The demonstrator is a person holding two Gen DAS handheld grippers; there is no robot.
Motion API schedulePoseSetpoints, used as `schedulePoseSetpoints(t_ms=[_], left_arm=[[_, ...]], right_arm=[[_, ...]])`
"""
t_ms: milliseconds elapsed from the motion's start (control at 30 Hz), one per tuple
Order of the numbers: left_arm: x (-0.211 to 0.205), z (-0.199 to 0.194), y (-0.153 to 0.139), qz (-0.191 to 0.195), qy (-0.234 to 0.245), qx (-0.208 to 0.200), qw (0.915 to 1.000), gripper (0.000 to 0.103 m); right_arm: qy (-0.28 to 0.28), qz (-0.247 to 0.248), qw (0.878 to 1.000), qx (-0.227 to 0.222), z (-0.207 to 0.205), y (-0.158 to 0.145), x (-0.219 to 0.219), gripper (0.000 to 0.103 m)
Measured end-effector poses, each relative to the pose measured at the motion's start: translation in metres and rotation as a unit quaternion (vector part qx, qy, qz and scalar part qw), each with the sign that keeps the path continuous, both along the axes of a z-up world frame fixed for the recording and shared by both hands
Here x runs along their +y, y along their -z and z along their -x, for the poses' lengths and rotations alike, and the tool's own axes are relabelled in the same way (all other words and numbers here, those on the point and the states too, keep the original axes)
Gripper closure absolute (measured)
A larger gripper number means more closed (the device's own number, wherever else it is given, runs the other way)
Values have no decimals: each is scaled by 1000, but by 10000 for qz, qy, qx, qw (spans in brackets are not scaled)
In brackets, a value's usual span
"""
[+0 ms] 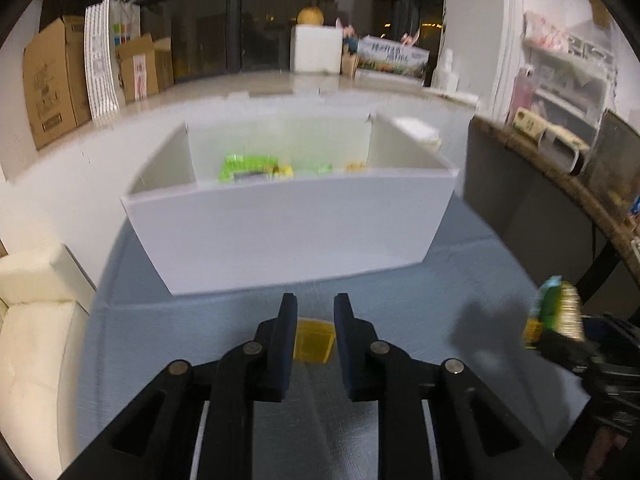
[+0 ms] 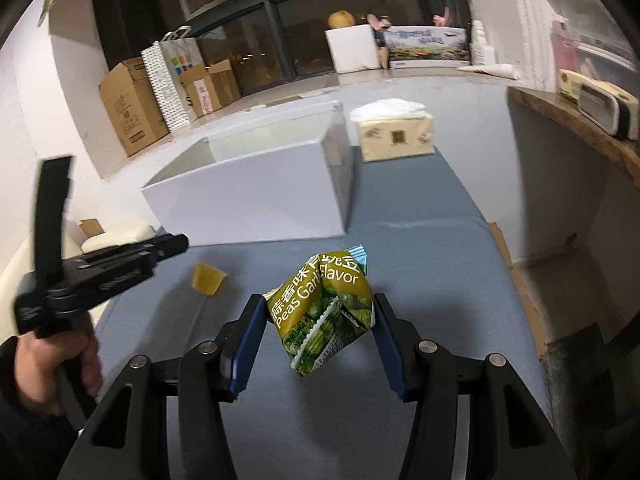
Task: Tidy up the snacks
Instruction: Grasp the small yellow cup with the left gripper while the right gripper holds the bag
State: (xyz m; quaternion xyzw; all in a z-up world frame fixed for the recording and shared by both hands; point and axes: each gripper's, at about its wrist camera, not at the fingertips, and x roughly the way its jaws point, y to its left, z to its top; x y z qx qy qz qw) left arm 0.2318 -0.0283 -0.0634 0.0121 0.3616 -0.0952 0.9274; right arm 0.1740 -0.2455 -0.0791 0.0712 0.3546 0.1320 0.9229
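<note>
my left wrist camera looked forward and low along my fingers, close to the white box. my right wrist camera sat farther back and to the right, facing the same box; both shared the blue table and windows.

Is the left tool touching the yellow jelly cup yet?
Apart. In the right wrist view the left tool hangs short of the yellow jelly cup, with blue cloth visible between them.

A crumpled green pea packet is hanging tilted above the blue cloth. A small yellow jelly cup is sitting on the cloth, near the white box, which is holding green and yellow snacks.
</note>
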Motion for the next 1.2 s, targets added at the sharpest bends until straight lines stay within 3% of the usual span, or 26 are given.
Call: schedulePoseSetpoints(t_ms=[167, 233, 300, 333, 367, 567, 867, 900, 933, 967, 1000, 1200], left_arm=[[14, 0, -18, 62, -58, -95, 9999, 82], [19, -2, -12, 43, -137, -17, 9999, 61], [23, -3, -1, 170, -211, 113, 9996, 17], [25, -5, 6, 169, -220, 162, 9995, 6], [23, -4, 15, 118, -213, 182, 9995, 5], [7, -22, 61, 61, -85, 663, 9977, 5], [-15, -45, 84, -61, 19, 889, 9960, 8], [-17, -49, 88, -65, 18, 946, 9955, 22], [-17, -52, 91, -75, -2, 1019, 9948, 48], [-18, -52, 91, -161, -49, 968, 9952, 52], [-19, -52, 90, -191, -6, 954, 9953, 67], [-18, -45, 86, -118, 81, 917, 9957, 67]], right_arm=[[-136, -22, 9998, -118, -13, -11, 15, 46], [-180, 1, 9998, -130, -12, -10, 21, 46], [-213, -11, 9997, -74, -12, -7, 24, 46], [-217, -26, 9997, -52, -11, -5, 25, 46], [-211, -31, 9998, -47, -9, -4, 24, 46], [-163, -15, 9999, -39, -3, -4, 21, 46], [0, -38, 10000, 25, 1, 1, 7, 46], [1, -41, 10000, 26, 2, 1, 6, 46], [6, -40, 10000, 23, 2, 1, 6, 46], [13, -37, 10000, 23, 2, 1, 5, 46], [29, -47, 10000, 27, 3, 2, 4, 46], [45, -104, 9999, 43, 2, 3, 4, 46]])
